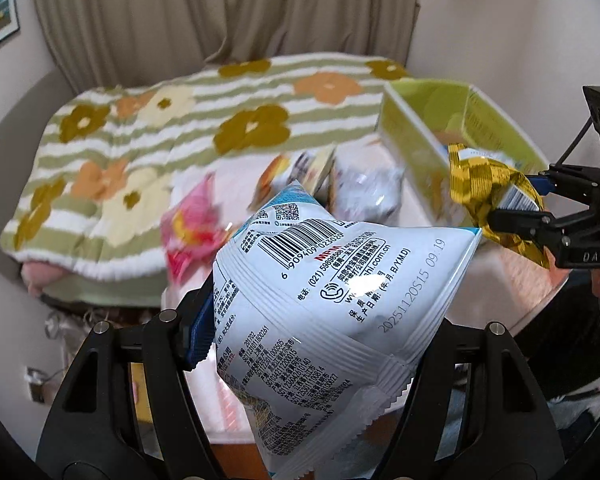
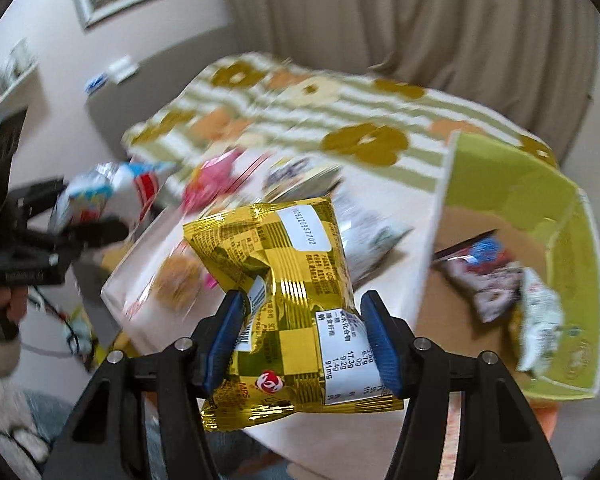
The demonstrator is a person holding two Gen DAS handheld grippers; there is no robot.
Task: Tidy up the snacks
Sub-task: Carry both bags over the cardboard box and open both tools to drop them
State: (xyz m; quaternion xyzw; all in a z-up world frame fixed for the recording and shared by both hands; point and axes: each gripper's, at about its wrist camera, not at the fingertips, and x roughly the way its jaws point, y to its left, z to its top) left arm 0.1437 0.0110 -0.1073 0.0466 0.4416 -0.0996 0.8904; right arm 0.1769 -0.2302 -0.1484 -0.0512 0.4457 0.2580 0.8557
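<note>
My left gripper point(image 1: 312, 320) is shut on a white and blue snack bag point(image 1: 340, 292), held above the pink table; it also shows in the right wrist view point(image 2: 100, 196). My right gripper point(image 2: 304, 336) is shut on a gold checkered snack packet point(image 2: 284, 280), held just left of the green box point(image 2: 520, 184); the packet also shows in the left wrist view point(image 1: 488, 196). The green box point(image 1: 424, 120) holds a dark packet point(image 2: 484, 272) and a white packet point(image 2: 540, 312).
Loose snacks lie on the pink table point(image 2: 412, 216): a pink packet point(image 1: 188, 232), a silver packet point(image 1: 364, 192) and an orange-printed one point(image 1: 292, 172). A flowered striped blanket point(image 1: 160, 128) covers the surface behind. Curtains hang at the back.
</note>
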